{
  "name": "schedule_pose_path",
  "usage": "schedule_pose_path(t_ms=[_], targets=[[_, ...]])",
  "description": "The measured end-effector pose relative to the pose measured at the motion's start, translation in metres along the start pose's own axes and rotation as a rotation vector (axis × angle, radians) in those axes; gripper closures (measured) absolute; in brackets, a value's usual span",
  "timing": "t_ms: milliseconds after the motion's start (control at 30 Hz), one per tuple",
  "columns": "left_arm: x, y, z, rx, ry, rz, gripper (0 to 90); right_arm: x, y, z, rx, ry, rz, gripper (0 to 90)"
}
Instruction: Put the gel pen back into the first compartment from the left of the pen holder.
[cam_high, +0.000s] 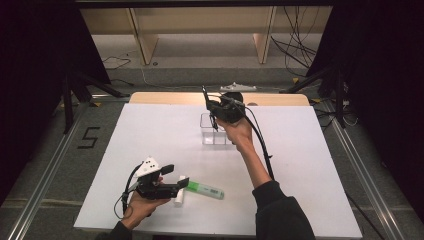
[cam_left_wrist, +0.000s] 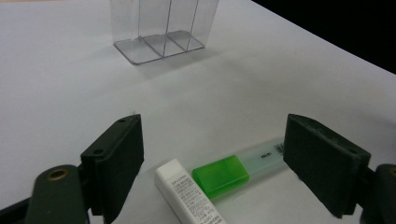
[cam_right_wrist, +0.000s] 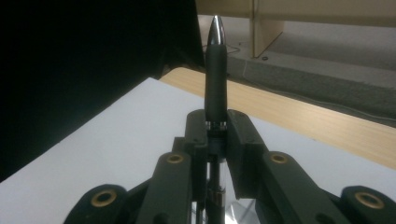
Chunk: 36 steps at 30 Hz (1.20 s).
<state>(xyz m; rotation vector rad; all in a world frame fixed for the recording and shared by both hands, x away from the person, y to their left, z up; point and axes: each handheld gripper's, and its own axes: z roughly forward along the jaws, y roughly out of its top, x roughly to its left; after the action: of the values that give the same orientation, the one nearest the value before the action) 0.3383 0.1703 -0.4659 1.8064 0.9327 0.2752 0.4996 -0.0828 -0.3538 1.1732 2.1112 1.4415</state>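
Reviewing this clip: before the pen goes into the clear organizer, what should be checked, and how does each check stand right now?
1. Right gripper shut firmly on the pen: ok, the jaws clamp its barrel.
2. Pen lined up over the clear organizer: cannot tell; in the high view the gripper is above it, but the exact alignment is unclear.
3. Organizer upright with compartments free: ok in the left gripper view, no item shows inside.
4. Left gripper out of the way: ok, it sits open near the table's front edge.
5. White eraser and green-capped marker apart from the organizer: ok, both lie between the left jaws.
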Motion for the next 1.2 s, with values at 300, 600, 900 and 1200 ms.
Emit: schedule_pose_path(t_ms=[300,600,900,1200], targets=[[0.000,0.000,0.000,-0.001,-0.005,-0.001,20.2,0.007,0.011,0.018,0.007,-0.019,-0.016,80.0],[0.001,0.000,0.000,-0.011,-0.002,-0.007,20.2,0.006,0.017,0.032,0.010,-0.040,-0.022,80.0],[0.001,0.000,0.000,-0.013,-0.003,-0.007,20.2,0.001,0.014,0.046,0.024,-0.056,-0.008,80.0],[0.000,0.000,0.000,-0.005,-0.006,0.001,20.2,-0.004,0.012,0.053,0.038,-0.070,0.007,80.0]])
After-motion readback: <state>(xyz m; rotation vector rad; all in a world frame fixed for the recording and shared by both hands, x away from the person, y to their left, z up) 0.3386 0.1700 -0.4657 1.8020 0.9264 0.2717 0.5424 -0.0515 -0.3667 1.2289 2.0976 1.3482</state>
